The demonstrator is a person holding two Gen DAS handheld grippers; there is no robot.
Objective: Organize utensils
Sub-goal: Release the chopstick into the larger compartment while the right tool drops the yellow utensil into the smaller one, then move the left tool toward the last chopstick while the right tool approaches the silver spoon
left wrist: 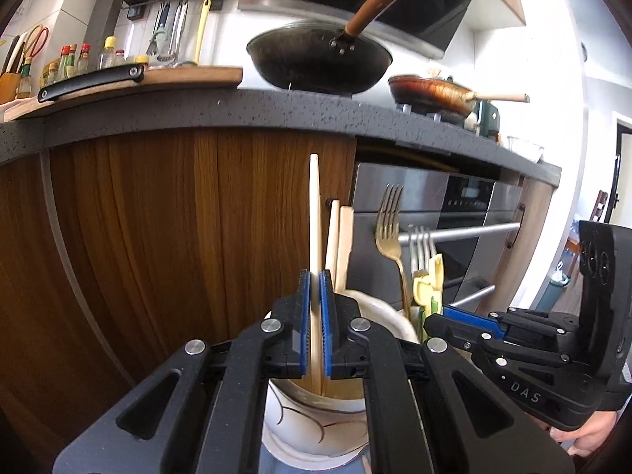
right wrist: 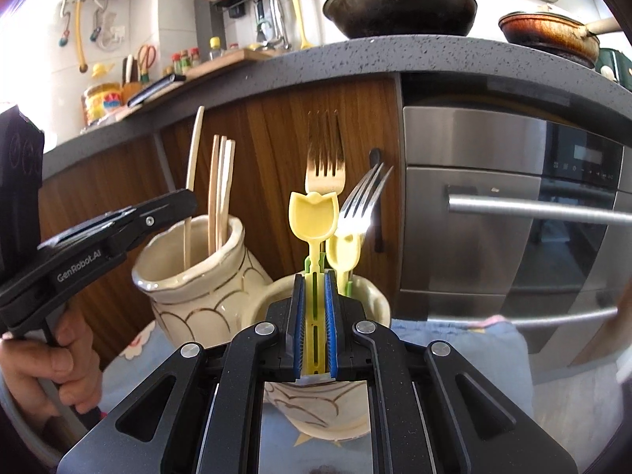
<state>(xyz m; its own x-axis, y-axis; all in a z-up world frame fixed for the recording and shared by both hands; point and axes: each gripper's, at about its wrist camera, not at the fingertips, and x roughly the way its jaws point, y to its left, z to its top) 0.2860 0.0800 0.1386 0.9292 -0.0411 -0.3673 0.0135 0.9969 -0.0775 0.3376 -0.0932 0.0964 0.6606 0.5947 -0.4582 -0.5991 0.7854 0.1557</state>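
- left gripper: blue pads pinched shut on a single pale chopstick, gripped low on its length, stick upright with its lower end inside the left jar
- three more chopsticks stand in that same jar, just right of the held one, leaning on the rim
- right gripper: pads nearly closed, clamped on the handle of the yellow plastic spoon, tulip-shaped head up, above the jaws
- the spoon's lower end sits in the right jar, directly under the gripper
- same jar holds a gold fork behind the spoon, a silver fork leaning right, and a second yellow spoon tucked between
- the two jars stand touching, on a light blue cloth
- person's hand wraps the left gripper's handle, seen from the right wrist view
- behind: wood cabinet front, steel oven, grey counter with a black wok on top
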